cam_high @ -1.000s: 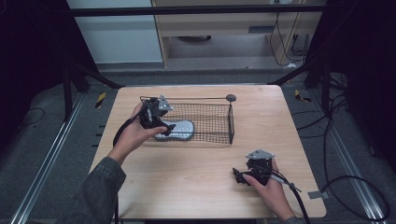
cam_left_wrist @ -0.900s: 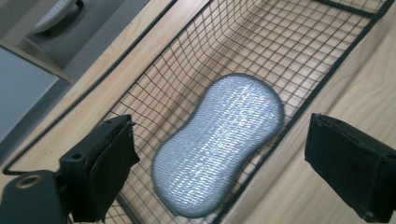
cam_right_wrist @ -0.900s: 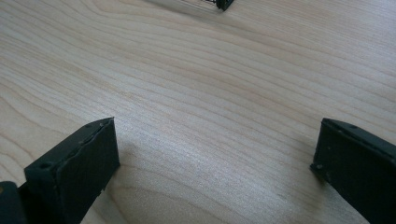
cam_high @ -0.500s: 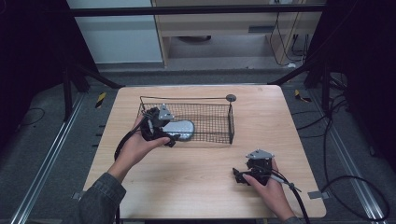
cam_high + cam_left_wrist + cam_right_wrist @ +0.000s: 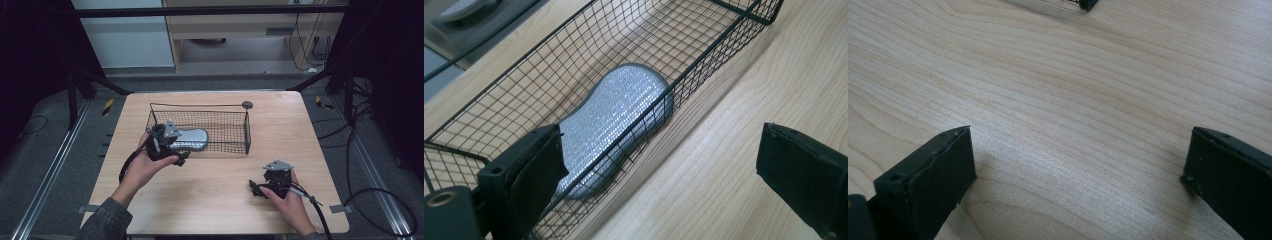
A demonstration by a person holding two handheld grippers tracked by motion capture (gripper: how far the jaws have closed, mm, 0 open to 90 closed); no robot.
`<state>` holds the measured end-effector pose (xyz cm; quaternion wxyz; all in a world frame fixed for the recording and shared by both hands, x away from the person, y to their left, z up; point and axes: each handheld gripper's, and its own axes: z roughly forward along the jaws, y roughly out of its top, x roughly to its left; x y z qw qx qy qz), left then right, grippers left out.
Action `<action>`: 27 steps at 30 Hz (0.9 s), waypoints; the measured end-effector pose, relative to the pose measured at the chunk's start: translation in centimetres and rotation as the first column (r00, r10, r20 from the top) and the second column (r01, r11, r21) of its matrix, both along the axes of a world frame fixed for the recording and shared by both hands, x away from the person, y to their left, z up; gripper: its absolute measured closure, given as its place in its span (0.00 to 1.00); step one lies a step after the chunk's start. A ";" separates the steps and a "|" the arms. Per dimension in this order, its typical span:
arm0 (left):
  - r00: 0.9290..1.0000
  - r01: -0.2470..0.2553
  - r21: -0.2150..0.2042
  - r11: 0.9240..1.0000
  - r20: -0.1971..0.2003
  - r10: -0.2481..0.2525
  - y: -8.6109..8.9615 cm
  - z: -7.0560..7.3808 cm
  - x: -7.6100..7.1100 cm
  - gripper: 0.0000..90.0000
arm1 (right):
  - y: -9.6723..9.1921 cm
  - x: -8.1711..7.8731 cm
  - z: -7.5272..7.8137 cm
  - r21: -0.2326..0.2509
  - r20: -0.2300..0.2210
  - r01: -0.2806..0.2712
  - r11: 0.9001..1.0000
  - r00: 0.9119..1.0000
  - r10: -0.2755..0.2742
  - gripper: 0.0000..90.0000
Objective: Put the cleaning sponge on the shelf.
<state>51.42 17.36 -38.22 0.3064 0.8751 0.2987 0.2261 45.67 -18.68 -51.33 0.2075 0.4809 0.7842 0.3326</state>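
Wooden tabletop (image 5: 215, 200) w/ a black wire basket (image 5: 235, 131) sitting upper-centre, long side running 9-to-3 o'clock. Inside it, at the 9 o'clock end, lies a flat silver-grey pad (image 5: 192, 138), rounded ends, pinched waist, glittery mesh surface. In left gripper view the pad (image 5: 616, 117) lies flat on the basket floor, right against the near wire wall (image 5: 704, 70).

Left tongs (image 5: 172, 150) are held at the basket's near-left corner, approx 7 o'clock of the pad, person's left hand (image 5: 145, 167) wrapped round the body, grey three-cornered plate on top. Jaws stand wide apart, nothing between them: in left gripper view the left tongs (image 5: 664, 170) have one jaw over the basket rim above the pad's near end, the other out over bare wood on the outside of the wall. Can't tell if the jaw touches the wire.

Right tongs (image 5: 260, 189) sit low at approx 5 o'clock on the tabletop, well apart from the basket, right hand (image 5: 287, 202) behind them, cable trailing off toward 5 o'clock. Right gripper view: right tongs (image 5: 1078, 175) spread wide, bare wood grain between, basket corner (image 5: 1087, 5) at 12 o'clock edge.

A small dark round disc (image 5: 247, 104) sits by the basket's far-right corner.
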 end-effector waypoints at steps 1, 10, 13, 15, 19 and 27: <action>1.000 -0.007 -0.005 1.000 -0.004 0.007 0.2 0.0 -0.1 0.05 | 0.0 0.0 0.0 0.000 0.000 0.000 1.000 1.000 0.000 0.00; 0.998 -0.061 -0.041 0.997 -0.010 0.061 2.3 -0.5 -1.4 0.04 | 0.0 0.0 0.0 0.000 0.001 0.002 1.000 1.000 -0.002 0.00; 0.997 -0.079 -0.043 0.996 -0.005 0.079 2.9 -0.8 -1.8 0.04 | 0.0 0.0 0.0 -0.001 0.001 0.002 1.000 1.000 -0.002 0.00; 0.996 -0.091 -0.052 0.994 -0.005 0.091 3.4 -1.1 -2.2 0.04 | 0.0 0.0 0.0 -0.001 0.002 0.002 1.000 1.000 -0.002 0.00; 0.993 -0.119 -0.075 0.990 -0.023 0.117 4.5 -2.1 -2.7 0.04 | 0.0 0.0 0.0 -0.001 0.001 0.002 1.000 1.000 -0.002 0.00; 0.976 -0.212 -0.069 0.975 -0.068 0.207 7.6 -4.6 -3.0 0.05 | 0.0 -0.1 0.0 0.000 0.001 0.003 1.000 1.000 -0.003 0.01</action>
